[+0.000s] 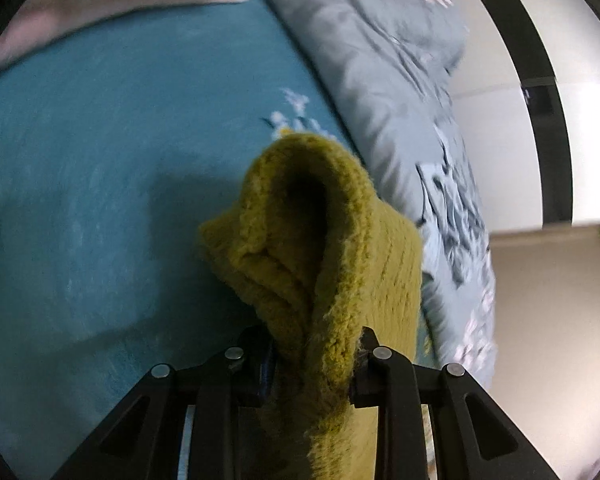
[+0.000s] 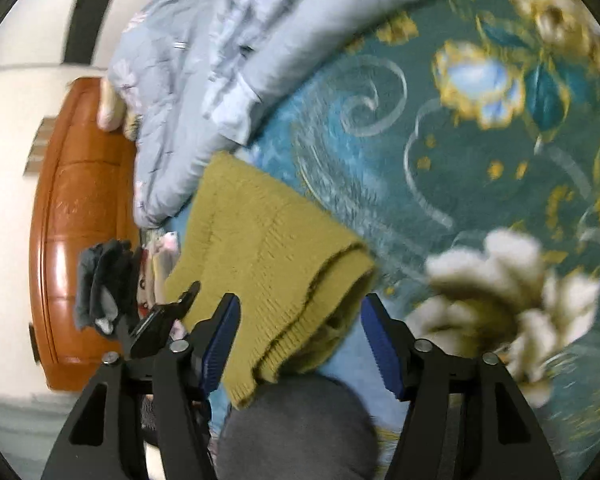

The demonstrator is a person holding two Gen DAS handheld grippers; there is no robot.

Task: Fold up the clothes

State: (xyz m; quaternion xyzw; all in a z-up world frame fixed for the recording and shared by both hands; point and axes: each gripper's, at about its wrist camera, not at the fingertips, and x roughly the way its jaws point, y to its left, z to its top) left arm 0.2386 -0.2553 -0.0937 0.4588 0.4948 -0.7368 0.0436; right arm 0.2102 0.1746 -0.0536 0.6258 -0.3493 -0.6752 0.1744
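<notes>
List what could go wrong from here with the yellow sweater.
The left gripper pinches only a bunched edge of the sweater, so the knit may slip free. The right gripper is open with its jaws around the hem, so the fold could sag or land crooked against the grey quilt.

Left gripper [image 1: 314, 354]: matte black angular linkage arms, round silver pivot pins, a blue strip on one finger.
Right gripper [image 2: 300, 344]: black frame, silver pins, ribbed blue pads [image 2: 220, 340] lining both fingers.
</notes>
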